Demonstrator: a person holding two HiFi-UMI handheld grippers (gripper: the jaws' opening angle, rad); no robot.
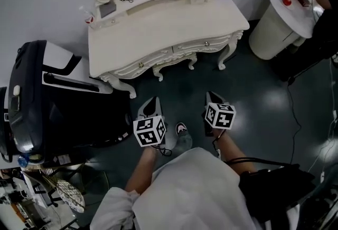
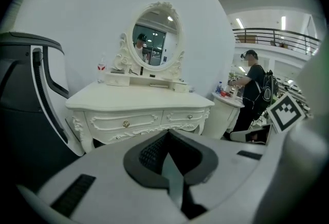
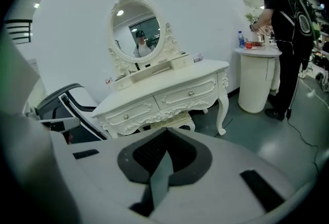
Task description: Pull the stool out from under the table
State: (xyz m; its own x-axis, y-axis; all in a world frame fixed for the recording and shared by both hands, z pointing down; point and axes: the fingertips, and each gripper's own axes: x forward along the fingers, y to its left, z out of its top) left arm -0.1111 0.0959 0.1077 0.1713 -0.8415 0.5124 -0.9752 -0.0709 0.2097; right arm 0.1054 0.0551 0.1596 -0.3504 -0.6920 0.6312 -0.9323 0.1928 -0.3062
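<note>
Both tongs are clenched with nothing between their pads: the left tongs (image 1: 153,101) and the right tongs (image 1: 212,95) hang side by side over the dark glossy floor (image 1: 253,102), each pointing forward and downward toward the white carved bench (image 1: 169,23), and both stand well apart from it. Each gripper view shows its own dark jaw tips pressed together, with only the bench front beyond them. The stool (image 3: 174,121) is tucked under the bench, between the bench's front legs; the right gripper view shows its pale seat edge and a curved leg just below the carved apron, and in the head view only two of its curled feet poke out from under the front edge. Two drawers (image 3: 187,94) with small round knobs run across the bench front, and an oval mirror (image 2: 157,38) in an ornate frame stands at the back of the top, with a few small items beside its base. A black and white massage chair (image 1: 47,102) sits just beside the bench on the left. To the right, well apart, is a round white stand (image 1: 274,26) carrying bottles, and a person (image 3: 282,22) in dark clothes stands at it.
</note>
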